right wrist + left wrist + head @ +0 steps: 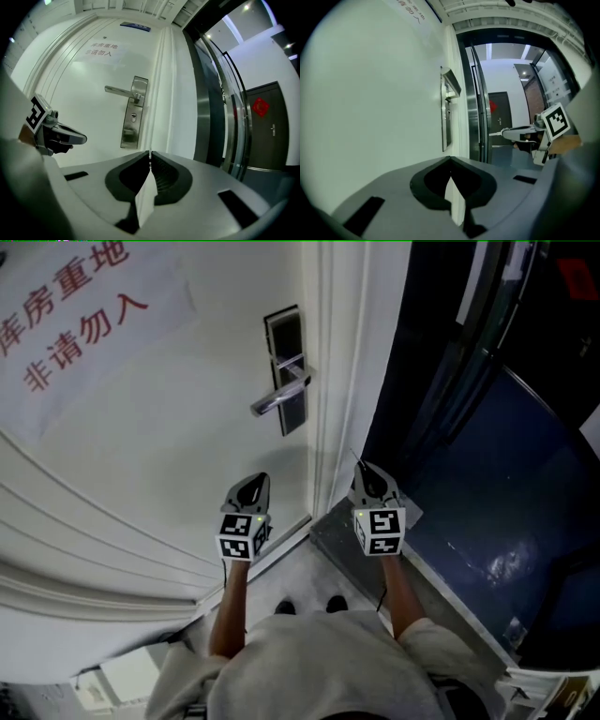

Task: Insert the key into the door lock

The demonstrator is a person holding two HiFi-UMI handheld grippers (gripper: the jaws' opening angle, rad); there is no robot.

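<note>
The steel lock plate [285, 371] with its lever handle [277, 396] is on the white door's right side, above both grippers. In the right gripper view the keyhole [133, 116] sits under the handle [120, 90], ahead and to the left. My right gripper [364, 470] is shut on a thin key [355, 459] that sticks out past its tips; the left gripper view shows it as a slim rod [495, 134]. The key is well short of the lock. My left gripper [253, 480] is close to the door below the handle, jaws together with nothing in them.
A paper sign [75, 306] with red characters hangs on the door at upper left. Right of the door frame [337, 381] is a dark opening with metal-framed glass [469, 343] and a dark floor [506, 502]. The person's shoes [309, 606] stand at the threshold.
</note>
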